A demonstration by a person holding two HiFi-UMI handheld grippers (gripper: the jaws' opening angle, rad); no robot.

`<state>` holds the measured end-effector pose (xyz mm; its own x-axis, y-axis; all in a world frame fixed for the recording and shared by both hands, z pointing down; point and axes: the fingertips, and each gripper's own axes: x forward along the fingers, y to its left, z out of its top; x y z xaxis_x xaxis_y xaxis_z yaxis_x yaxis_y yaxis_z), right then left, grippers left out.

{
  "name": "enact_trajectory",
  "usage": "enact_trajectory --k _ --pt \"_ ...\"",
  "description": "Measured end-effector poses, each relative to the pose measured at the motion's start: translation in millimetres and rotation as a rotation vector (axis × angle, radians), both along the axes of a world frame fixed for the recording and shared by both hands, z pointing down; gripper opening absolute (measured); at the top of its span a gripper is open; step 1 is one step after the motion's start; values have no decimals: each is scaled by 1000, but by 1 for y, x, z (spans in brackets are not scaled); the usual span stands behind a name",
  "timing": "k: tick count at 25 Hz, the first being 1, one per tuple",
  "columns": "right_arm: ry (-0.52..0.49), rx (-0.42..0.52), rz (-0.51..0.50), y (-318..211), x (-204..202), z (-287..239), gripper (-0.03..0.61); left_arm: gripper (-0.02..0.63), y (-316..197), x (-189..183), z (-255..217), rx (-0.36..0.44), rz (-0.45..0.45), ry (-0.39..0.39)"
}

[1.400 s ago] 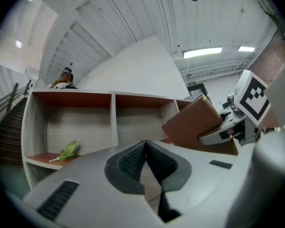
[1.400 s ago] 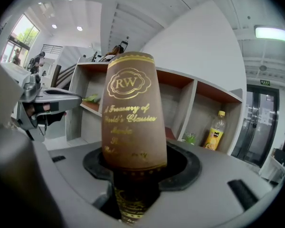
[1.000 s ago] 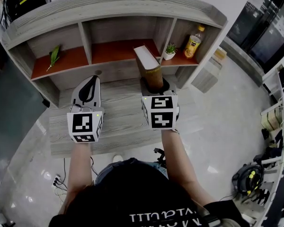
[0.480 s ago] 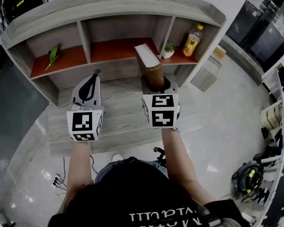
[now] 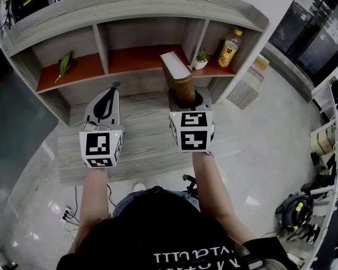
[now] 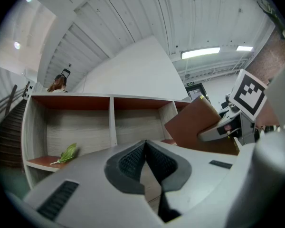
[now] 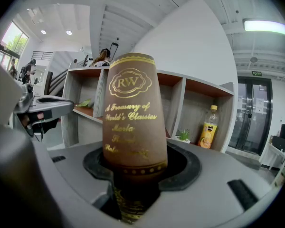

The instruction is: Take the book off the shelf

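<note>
A thick brown book (image 5: 179, 80) with gold lettering on its spine (image 7: 133, 113) stands upright in front of the middle compartment of the grey shelf (image 5: 136, 4), clear of the red shelf board. My right gripper (image 5: 185, 101) is shut on its lower spine, one jaw on each cover (image 7: 135, 172). My left gripper (image 5: 112, 93) hovers to the left over the wooden lower ledge, shut with nothing between its pads (image 6: 145, 159). In the left gripper view the book's cover (image 6: 194, 127) shows at the right, with the right gripper (image 6: 235, 125) behind it.
A green leaf (image 5: 65, 66) lies in the left compartment. A small potted plant (image 5: 201, 59) and an orange juice bottle (image 5: 230, 48) stand in the right one. The wooden ledge (image 5: 146, 142) runs below the shelf. Cluttered equipment (image 5: 298, 212) sits on the floor at the right.
</note>
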<state>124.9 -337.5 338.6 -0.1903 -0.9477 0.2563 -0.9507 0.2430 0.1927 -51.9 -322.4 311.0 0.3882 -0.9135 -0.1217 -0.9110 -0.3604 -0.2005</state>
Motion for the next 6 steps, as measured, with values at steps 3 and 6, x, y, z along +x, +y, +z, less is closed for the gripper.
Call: enact_trajectory --k 3,6 --pt "-2 0 -1 1 -1 0 236 9 1 -1 0 -1 0 0" --pt "-4 3 -3 1 -2 0 236 9 1 -1 1 0 1 0"
